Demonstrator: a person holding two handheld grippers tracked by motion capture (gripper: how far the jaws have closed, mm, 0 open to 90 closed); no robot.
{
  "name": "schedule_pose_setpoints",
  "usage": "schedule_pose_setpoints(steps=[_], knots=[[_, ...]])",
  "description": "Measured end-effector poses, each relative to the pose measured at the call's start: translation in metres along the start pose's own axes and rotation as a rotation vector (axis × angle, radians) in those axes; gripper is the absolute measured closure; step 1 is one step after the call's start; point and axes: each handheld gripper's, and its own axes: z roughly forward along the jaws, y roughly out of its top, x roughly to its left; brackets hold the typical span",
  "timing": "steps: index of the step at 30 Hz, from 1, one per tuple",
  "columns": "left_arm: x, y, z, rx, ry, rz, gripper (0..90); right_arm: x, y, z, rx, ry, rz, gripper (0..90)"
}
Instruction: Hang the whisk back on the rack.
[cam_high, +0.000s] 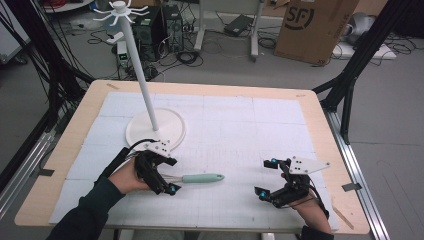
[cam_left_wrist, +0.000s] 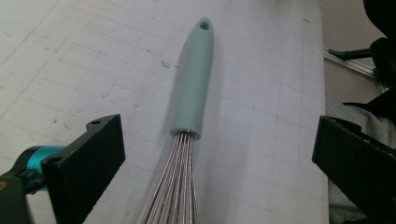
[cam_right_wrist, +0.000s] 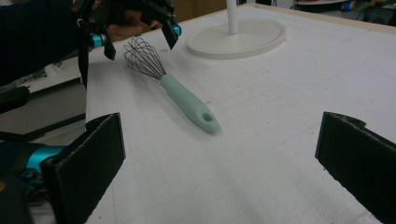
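A whisk (cam_high: 197, 178) lies flat on the mat (cam_high: 240, 130), its wires between the spread left gripper (cam_high: 161, 176), with the right gripper (cam_high: 268, 177), also spread, well beyond its handle end.

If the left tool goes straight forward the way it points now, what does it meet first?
Most likely the metal wire whisk with the mint-green handle. The open left tool already has the wires between its jaws, with the handle lying straight ahead on the white gridded mat. Its height above the wires is unclear.
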Motion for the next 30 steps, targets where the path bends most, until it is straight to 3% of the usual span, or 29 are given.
schedule_pose_setpoints(steps=[4,8,14,30], knots=[[-0.002,0.006,0.006,0.01,-0.006,0.003,3.1,0.0,0.0,0.0,-0.003,0.0,0.0,0.2],[-0.002,0.016,0.016,0.05,0.006,0.014,3.1,0.0,0.0,0.0,-0.002,0.0,0.002,0.2],[0.002,0.018,0.03,0.104,0.028,0.005,4.8,-0.001,-0.001,-0.003,-0.004,0.0,0.002,0.2],[0.003,0.024,0.047,0.152,0.067,0.023,13.4,-0.002,-0.002,-0.002,-0.013,0.005,0.011,0.2]])
